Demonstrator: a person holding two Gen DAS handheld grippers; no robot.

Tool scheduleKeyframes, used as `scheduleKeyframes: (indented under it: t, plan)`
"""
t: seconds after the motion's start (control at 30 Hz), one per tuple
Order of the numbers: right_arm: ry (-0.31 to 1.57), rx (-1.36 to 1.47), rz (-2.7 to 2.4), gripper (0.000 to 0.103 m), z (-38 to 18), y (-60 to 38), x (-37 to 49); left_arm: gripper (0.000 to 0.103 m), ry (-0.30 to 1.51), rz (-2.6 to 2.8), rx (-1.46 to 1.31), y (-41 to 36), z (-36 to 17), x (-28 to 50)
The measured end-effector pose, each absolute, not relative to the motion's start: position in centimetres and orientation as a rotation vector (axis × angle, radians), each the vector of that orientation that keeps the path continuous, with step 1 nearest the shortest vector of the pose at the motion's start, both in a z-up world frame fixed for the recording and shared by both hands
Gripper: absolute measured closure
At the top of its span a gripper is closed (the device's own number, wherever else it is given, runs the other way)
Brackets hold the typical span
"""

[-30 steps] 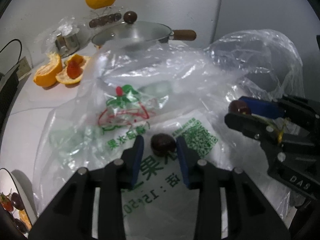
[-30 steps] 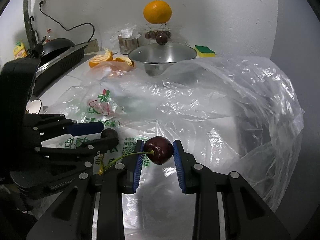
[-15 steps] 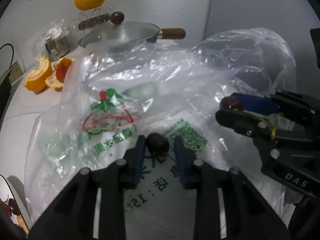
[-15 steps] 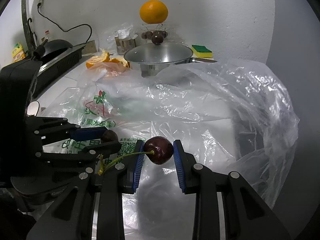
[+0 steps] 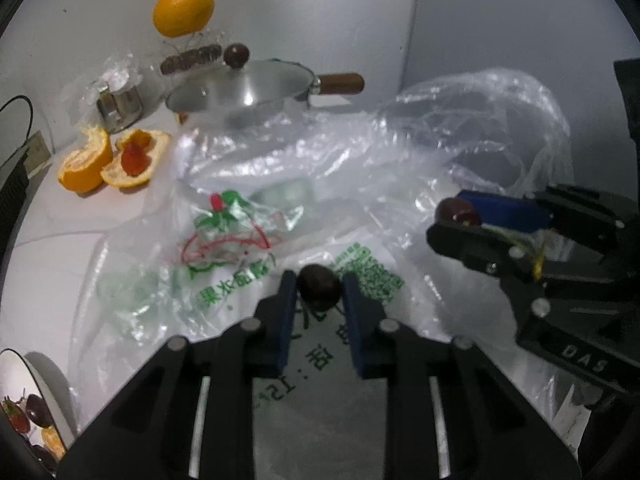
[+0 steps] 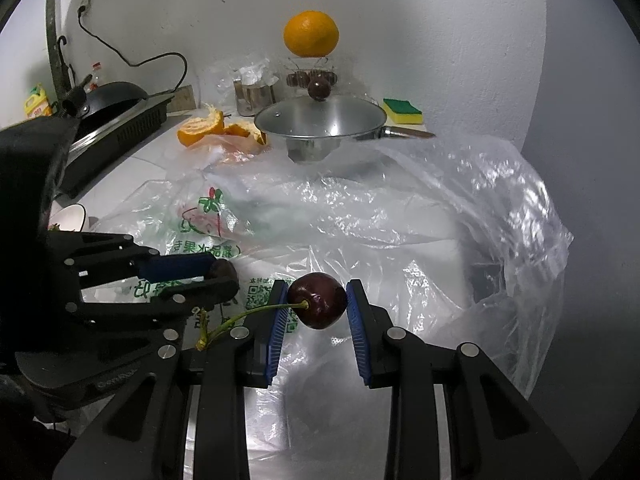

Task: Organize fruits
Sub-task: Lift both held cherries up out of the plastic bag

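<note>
A: How many cherries are held right now?

B: Two. The left tool (image 5: 319, 294) is clenched on one dark cherry (image 5: 319, 293), pinched between its blue pads above the printed plastic bag (image 5: 224, 264). The right tool (image 6: 317, 307) grips a second cherry with a green stem (image 6: 317, 306); the stem trails out to the left past the pad.

A: Are the two tools close?

B: Near each other, side by side over the bag, but not touching. From the left wrist view the right tool's cherry shows at its tip; from the right wrist view the left one's cherry peeks out at the end of its jaws.

A: What else counts as fruit?

B: One whole orange (image 6: 311, 33) perched high on a wire stand by the wall. On the bench (image 5: 48, 240) lie opened orange peels (image 5: 108, 158), two big pieces as far as I can tell. A white bowl (image 5: 32, 376) at the lower left edge holds more fruit, some dark, some red or orange; too little shows for a count.

A: And non-fruit things?

B: One lidded steel pan (image 6: 320, 122), one yellow-green sponge (image 6: 402, 111), one black cooktop (image 6: 116, 130).
</note>
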State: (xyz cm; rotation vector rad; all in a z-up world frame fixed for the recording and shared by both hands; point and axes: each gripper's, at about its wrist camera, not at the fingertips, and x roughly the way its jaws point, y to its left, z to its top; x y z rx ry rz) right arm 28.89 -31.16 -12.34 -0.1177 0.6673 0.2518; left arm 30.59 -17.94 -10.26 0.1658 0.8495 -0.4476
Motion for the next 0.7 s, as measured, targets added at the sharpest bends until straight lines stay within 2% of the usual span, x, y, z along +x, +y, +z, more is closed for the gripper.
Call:
scheduleKeyframes:
  t: [0.7]
  plan:
    - [0.608,-0.158,0.274,0.072,-9.3,-27.8,25.4,0.08,0.752,-0.421,0.123,-14.1,-5.6,25.9]
